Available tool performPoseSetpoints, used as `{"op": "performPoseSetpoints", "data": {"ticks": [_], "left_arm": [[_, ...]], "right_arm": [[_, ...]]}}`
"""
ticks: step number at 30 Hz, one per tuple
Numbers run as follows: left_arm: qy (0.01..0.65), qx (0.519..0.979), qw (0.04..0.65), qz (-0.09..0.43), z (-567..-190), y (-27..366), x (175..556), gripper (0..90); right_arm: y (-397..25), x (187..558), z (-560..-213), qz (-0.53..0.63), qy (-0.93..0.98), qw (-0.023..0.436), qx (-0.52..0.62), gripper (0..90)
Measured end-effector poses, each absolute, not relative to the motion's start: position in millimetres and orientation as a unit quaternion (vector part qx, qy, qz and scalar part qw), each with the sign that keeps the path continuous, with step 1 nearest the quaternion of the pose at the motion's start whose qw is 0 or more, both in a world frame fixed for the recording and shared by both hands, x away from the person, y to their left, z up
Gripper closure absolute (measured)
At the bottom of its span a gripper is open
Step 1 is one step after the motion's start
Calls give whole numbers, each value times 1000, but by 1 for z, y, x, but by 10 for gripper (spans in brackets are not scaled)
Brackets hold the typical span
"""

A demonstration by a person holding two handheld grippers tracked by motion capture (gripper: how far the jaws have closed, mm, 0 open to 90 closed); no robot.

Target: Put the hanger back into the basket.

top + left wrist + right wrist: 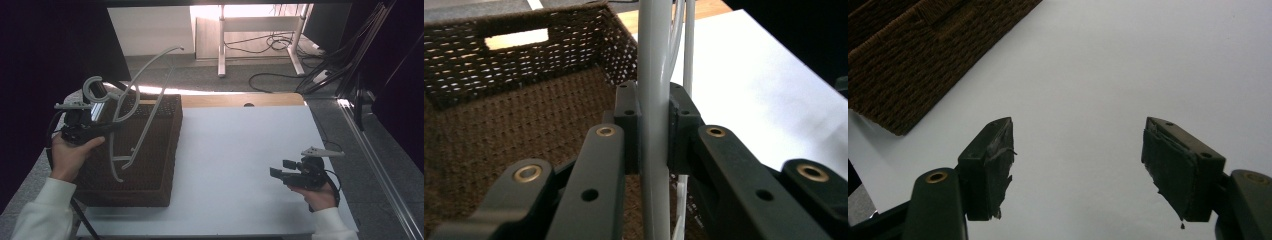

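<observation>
A person seated at a white-topped table (240, 165) holds a black two-jaw gripper in each hand. The left gripper (111, 126), steadied by the left hand (70, 152), is raised over the dark brown woven wicker basket (165, 150) that sits at the table's left end. Its jaws are clamped on a pale grey plastic clothes hanger (142, 95), lifted clear above the basket's open top; the hanger's hook curls above the gripper, and one long arm of it sweeps up and away beyond the basket's far rim.

In the left gripper view, the left gripper (654, 135) pinches a thick grey bar of the hanger (653, 75) squarely between its two black pads, the bar running upright through the jaws. The basket's woven floor and the slot handle cut in its far wall (514, 65) lie behind, with the white tabletop (764, 85) beyond the basket's side.

The right gripper (276, 168), held in the right hand (320, 195), hovers low over the bare tabletop, well apart from the basket. In the right gripper view its jaws (1078, 165) stand wide apart with nothing between them, white table (1108, 65) beneath and a corner of the basket (913, 65) farther off.
</observation>
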State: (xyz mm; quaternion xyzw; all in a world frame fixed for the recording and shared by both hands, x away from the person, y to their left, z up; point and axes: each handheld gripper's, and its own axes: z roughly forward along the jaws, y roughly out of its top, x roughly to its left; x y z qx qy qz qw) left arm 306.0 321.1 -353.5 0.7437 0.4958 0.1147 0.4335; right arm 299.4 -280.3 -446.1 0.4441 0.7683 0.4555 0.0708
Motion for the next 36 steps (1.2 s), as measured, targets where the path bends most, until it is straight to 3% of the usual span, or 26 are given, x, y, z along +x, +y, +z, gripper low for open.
{"op": "performPoseSetpoints", "data": {"ticks": [23,36], "left_arm": [[501,773,349,172,-385,356,297,797],[502,788,307,182,-403,357,296,797]], "right_arm": [[-282,301,-451,450,769,74,448,285],[-282,301,-451,447,770,74,448,283]]}}
